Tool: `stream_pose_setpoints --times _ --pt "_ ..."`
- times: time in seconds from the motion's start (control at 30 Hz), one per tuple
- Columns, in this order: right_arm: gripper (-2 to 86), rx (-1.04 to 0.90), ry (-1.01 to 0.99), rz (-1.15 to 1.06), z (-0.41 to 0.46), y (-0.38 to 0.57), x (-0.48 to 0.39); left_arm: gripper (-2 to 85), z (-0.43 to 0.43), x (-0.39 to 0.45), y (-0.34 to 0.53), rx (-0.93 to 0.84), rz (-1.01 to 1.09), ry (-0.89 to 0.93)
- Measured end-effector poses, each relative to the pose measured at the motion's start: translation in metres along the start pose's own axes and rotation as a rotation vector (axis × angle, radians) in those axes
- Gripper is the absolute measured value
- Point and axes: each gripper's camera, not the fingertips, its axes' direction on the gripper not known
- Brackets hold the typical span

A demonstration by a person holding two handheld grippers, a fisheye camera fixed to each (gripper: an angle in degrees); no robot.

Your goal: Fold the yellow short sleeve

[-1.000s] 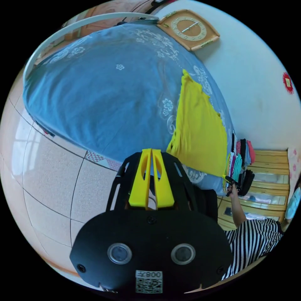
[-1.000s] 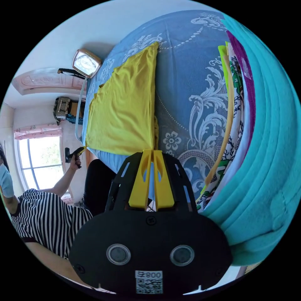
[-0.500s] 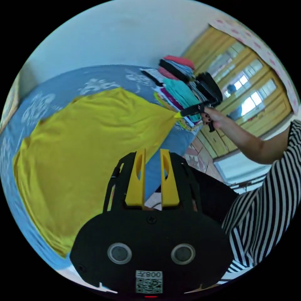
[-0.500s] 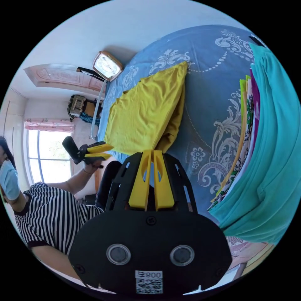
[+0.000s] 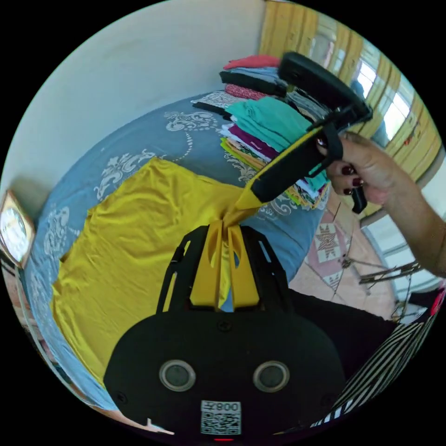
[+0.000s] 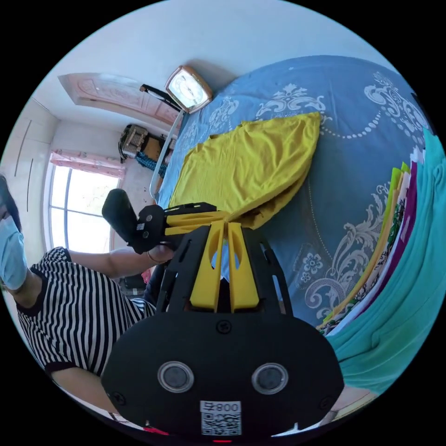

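The yellow short-sleeve shirt [image 5: 139,241] lies on a blue patterned bedspread [image 5: 186,134]. One corner of it is lifted and bunched at the bed's near edge. In the left gripper view my left gripper [image 5: 225,226] is shut on that bunched corner, with cloth between its jaws. My right gripper [image 5: 246,200] comes in from the right, held by a hand [image 5: 371,172], and pinches the same corner just beyond. In the right gripper view my right gripper [image 6: 227,226] is shut on the shirt [image 6: 246,162], and the left gripper [image 6: 222,216] meets it from the left.
A tall stack of folded clothes [image 5: 265,134] stands on the bed by the shirt, close on the right in the right gripper view [image 6: 409,260]. A clock [image 6: 188,88] leans at the bed's far end. The person's striped top [image 6: 69,306], a window [image 6: 79,223] and wooden cabinets [image 5: 385,93] surround.
The left gripper left the far bottom corner, opened, swung across to the right gripper and shut on the same bunched corner. The right gripper has lifted its corner off the bed.
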Motion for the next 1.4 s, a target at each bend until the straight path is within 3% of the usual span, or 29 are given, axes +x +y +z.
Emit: stream_pose_setpoints --times 0.13,0.43,0.73,1.1,1.4 --pt "3.5 0.136 -0.032 0.072 -0.007 -0.011 0.023 1.9 0.002 -0.004 -0.004 0.047 -0.107 0.043" --pt "10.3 0.236 -0.181 0.311 0.018 -0.069 0.094 1.8 0.022 0.014 -0.025 0.072 -0.155 0.088" --pt "10.9 0.204 -0.114 0.398 0.044 -0.158 0.106 1.9 0.041 0.032 -0.042 0.073 -0.135 0.129" --pt "3.4 0.189 -0.17 0.376 0.07 -0.232 0.079 1.7 0.056 0.039 -0.048 0.05 -0.085 0.215" --pt "1.2 0.224 -0.198 0.292 0.057 -0.274 0.008 1.6 0.027 0.015 -0.02 0.087 -0.101 0.244"
